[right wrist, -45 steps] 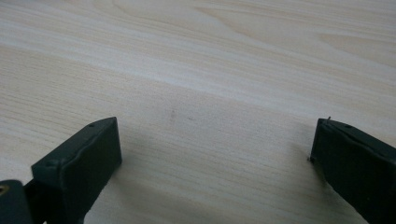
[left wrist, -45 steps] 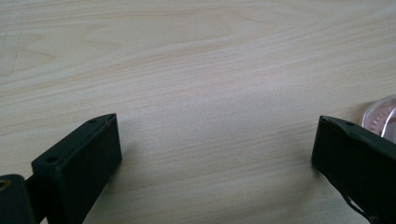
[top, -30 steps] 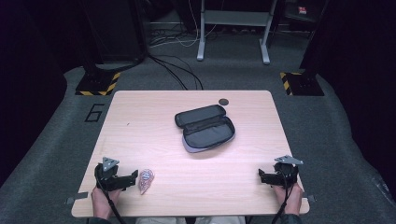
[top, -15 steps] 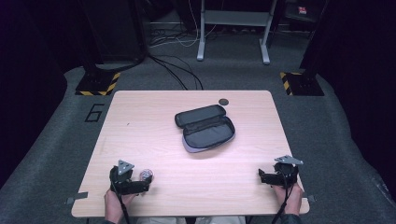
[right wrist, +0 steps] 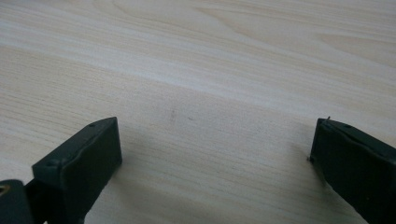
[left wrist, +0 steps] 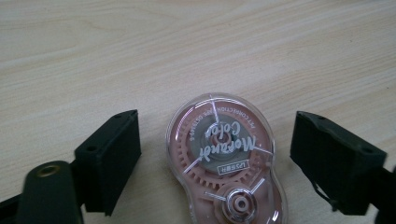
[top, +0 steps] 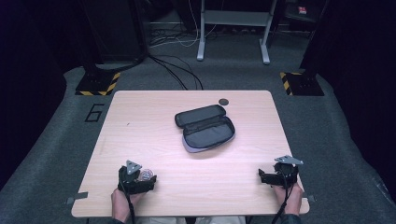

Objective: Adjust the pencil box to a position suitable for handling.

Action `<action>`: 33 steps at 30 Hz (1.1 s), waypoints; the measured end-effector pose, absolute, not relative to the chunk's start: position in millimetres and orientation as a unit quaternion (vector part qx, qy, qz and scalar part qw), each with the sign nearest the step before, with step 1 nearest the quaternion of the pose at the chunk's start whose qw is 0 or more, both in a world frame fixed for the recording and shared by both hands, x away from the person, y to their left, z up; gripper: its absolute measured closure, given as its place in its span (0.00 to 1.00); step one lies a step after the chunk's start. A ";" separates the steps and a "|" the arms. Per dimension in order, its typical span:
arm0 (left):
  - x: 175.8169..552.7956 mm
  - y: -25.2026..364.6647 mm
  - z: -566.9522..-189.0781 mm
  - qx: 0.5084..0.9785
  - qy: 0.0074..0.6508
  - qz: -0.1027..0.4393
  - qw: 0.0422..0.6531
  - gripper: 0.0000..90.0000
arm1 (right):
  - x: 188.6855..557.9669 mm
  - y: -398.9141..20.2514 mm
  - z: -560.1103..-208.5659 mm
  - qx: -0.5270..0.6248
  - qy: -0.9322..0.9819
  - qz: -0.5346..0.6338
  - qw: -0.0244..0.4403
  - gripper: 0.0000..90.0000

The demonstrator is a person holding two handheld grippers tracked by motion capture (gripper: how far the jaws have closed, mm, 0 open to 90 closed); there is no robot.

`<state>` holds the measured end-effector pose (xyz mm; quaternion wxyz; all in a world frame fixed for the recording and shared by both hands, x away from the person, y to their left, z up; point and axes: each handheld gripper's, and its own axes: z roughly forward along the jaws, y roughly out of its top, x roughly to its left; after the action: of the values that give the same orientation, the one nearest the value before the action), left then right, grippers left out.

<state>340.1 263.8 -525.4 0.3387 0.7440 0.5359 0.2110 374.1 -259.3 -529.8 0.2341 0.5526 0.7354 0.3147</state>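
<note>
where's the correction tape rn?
The correction tape lies flat on the table, near-left corner in the high view, between the left gripper jaws, which have been closing without touching it.

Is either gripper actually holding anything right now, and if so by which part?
Nothing is held. The left gripper has been closing around the clear pink correction tape dispenser, with gaps on both sides. The right gripper is open over the bare wooden table.

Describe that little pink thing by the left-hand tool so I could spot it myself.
Start at the wooden table and go to its near left corner, where the left gripper sits. Between its open jaws lies the correction tape dispenser: small, clear-shelled, with pink gears inside, unlike the big dark pencil case mid-table.
</note>
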 end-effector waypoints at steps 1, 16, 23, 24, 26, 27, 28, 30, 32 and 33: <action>339.4 263.0 -524.9 0.748 0.531 0.212 0.338 0.25 | 374.2 -258.9 -529.8 0.555 0.733 0.317 0.233 0.02; 334.2 259.4 -526.1 0.752 0.517 0.233 0.337 0.43 | 374.0 -259.6 -529.9 0.552 0.734 0.317 0.237 0.03; 335.2 260.5 -525.2 0.760 0.506 0.230 0.336 0.44 | 374.0 -259.6 -529.9 0.552 0.734 0.317 0.237 0.03; 335.4 260.6 -524.9 0.762 0.505 0.231 0.334 0.44 | 374.0 -259.6 -529.9 0.552 0.734 0.317 0.237 0.03; 335.3 261.0 -524.2 0.764 0.501 0.230 0.335 0.44 | 374.0 -259.6 -529.9 0.552 0.734 0.317 0.237 0.03; 335.2 261.3 -523.9 0.764 0.499 0.230 0.338 0.44 | 374.0 -259.6 -529.9 0.552 0.734 0.317 0.237 0.03; 334.7 261.3 -522.9 0.764 0.500 0.229 0.338 0.44 | 374.0 -259.6 -529.9 0.552 0.734 0.317 0.237 0.03; 334.5 261.6 -520.7 0.765 0.494 0.230 0.344 0.44 | 374.1 -259.7 -529.9 0.552 0.734 0.317 0.236 0.03; 334.3 262.0 -517.5 0.766 0.489 0.229 0.348 0.44 | 374.1 -259.7 -529.9 0.552 0.734 0.317 0.236 0.03; 334.1 261.5 -515.4 0.766 0.488 0.231 0.350 0.44 | 374.1 -259.7 -529.9 0.552 0.734 0.317 0.236 0.03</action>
<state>334.1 261.5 -515.4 0.3496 0.7657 0.4878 0.2313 374.1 -259.7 -529.9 0.2365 0.5520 0.7341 0.3169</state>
